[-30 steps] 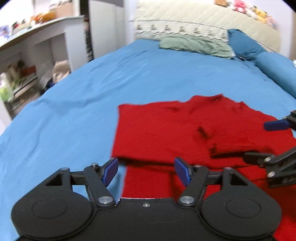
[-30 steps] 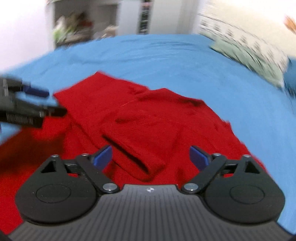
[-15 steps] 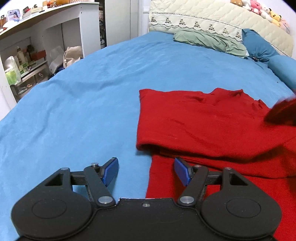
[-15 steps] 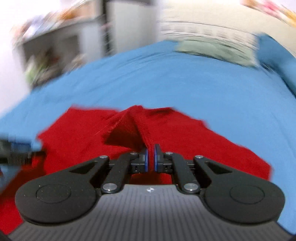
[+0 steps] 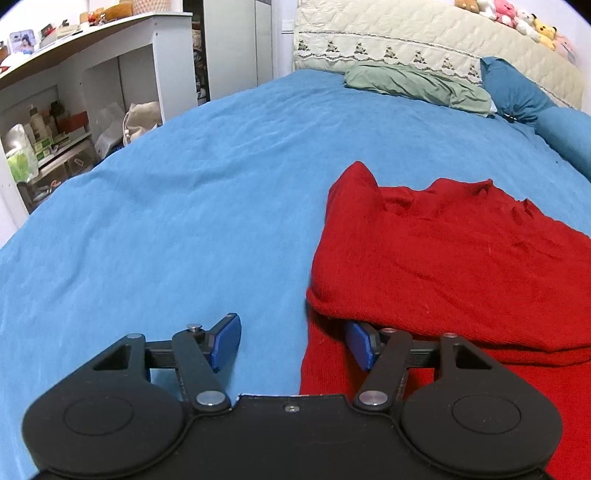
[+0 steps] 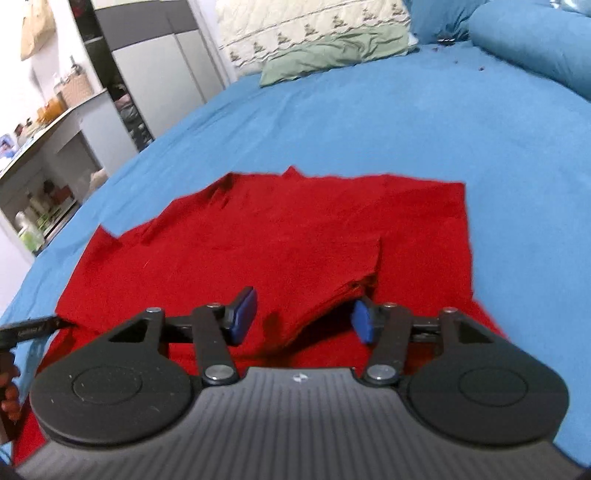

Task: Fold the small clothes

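A red knit sweater (image 5: 443, 258) lies partly folded on the blue bedsheet (image 5: 184, 221). In the left wrist view my left gripper (image 5: 291, 345) is open at the sweater's left edge; its right pad sits under the folded flap, its left pad over bare sheet. In the right wrist view the sweater (image 6: 277, 240) lies flat with a folded sleeve end (image 6: 347, 280) just ahead of my right gripper (image 6: 303, 321), which is open and holds nothing. The left gripper's tip (image 6: 33, 326) shows at the sweater's left edge.
A green cloth (image 5: 417, 86), blue pillows (image 5: 517, 88) and a quilted headboard (image 5: 424, 48) are at the bed's far end. White shelves (image 5: 74, 110) with bottles stand left of the bed. Plush toys (image 5: 517, 18) sit on the headboard.
My right gripper, shut on the sleeve half a second ago, has opened and the sleeve now lies on the sweater. My left gripper has shifted left, its right pad now under the flap.
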### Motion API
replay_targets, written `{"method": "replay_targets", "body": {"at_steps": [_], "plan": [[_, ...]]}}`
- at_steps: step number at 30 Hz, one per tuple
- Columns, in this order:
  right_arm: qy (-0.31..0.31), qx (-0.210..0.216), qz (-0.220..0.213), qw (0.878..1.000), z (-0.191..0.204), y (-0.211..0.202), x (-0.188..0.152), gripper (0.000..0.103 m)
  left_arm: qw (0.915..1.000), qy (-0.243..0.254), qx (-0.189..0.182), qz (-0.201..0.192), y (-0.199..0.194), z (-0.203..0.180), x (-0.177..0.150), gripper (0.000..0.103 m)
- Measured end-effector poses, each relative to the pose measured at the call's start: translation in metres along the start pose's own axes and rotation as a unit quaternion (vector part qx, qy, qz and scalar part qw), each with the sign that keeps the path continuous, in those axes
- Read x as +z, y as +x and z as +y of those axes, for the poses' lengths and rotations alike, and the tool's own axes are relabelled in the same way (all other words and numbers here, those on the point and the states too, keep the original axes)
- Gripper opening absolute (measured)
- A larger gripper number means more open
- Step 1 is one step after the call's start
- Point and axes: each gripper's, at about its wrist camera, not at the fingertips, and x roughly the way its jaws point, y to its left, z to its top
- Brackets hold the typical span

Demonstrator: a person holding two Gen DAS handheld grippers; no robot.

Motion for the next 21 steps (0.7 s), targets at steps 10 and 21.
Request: {"method": "replay_targets", "body": {"at_steps": [10,21], "plan": [[0.008,-0.03,-0.074,0.997,-0.023,-0.043,0.046,0.02,0.9994,0.024,-0.02,-0.015,0.009,-0.003,0.011,0.053],[0.001,-0.045,-0.02,0.999,-0.033,-0.023,0.015,0.02,0.9973,0.036,-0.045,-0.044,-0.012,-0.007,0.008,0.005]]}}
